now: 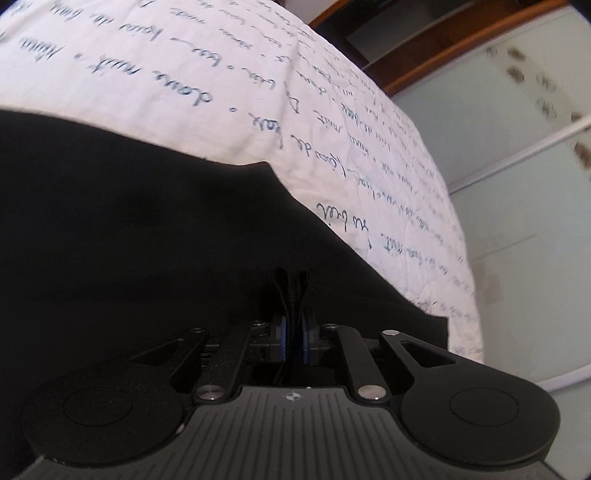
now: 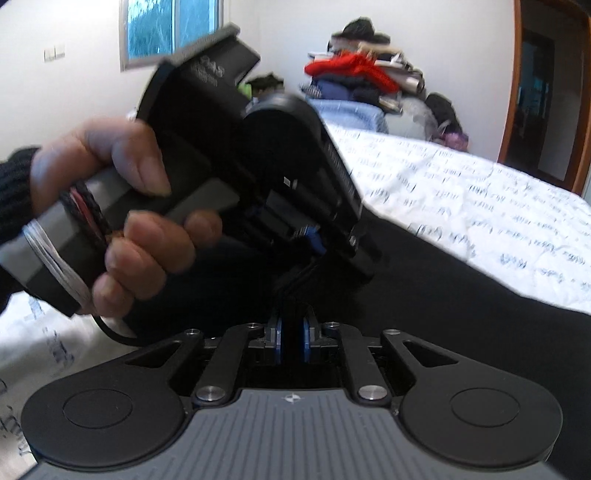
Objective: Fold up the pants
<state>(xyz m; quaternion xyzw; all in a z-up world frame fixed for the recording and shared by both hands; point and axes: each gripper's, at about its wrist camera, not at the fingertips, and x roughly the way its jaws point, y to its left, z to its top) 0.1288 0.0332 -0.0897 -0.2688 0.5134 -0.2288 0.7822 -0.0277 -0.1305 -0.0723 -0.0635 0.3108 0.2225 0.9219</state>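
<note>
Lying across the bed (image 1: 192, 66), the black pants (image 1: 110, 221) spread over its white cover, which is printed with lines of dark handwriting. In the left wrist view the cloth fills the lower left, and its edge runs slantwise down toward the bed's side, with a pale sliding door (image 1: 517, 206) beyond that side.

The left gripper (image 1: 291, 280) sits low over the pants. Its fingers stand nearly together with only a slim gap, and a fold of black cloth sits up between the blue pads (image 1: 283, 334); whether the pads actually press on it I cannot tell, since the cloth and the fingers are equally dark.

In the right wrist view the pants (image 2: 461, 295) cover the near part of the bed (image 2: 480, 192), with the white cover showing past them. The right gripper (image 2: 293, 295) is almost fully closed, and black cloth rises in the narrow slot between its pads (image 2: 277, 339), so it appears to pinch the pants. Just past its tips is the left gripper (image 2: 306, 266), seen from the side and pointing down at the same stretch of cloth, held by a hand (image 2: 122, 199) in a dark knitted sleeve. At the bed's far end lies a heap of clothes (image 2: 362, 74), red on top, below a window (image 2: 173, 26).
</note>
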